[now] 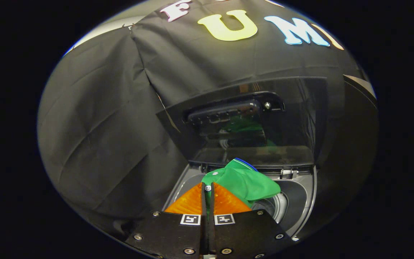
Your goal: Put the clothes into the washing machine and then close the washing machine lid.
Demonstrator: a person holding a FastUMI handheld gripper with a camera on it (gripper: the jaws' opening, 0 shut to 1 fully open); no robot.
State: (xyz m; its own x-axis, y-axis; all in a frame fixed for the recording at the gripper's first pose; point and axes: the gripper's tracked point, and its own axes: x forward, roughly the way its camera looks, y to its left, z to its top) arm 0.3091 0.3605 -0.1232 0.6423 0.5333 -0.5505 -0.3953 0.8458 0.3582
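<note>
The gripper (pixel 207 187) is pinched nearly closed on a crumpled green cloth garment (pixel 244 181); the garment trails toward two o'clock, hanging above the grey washing-machine drum opening (pixel 293 203); the dark glass lid (pixel 250 122) stands raised beyond.

The gripper (pixel 207 187) pinches a green garment (pixel 244 181) between its nearly closed fingers, the cloth spilling toward 2 o'clock over the washing machine's open drum (pixel 279 207). Beyond, at 12 o'clock, the raised lid (pixel 250 122) (dark, glossy) reflects the green fabric.
</note>
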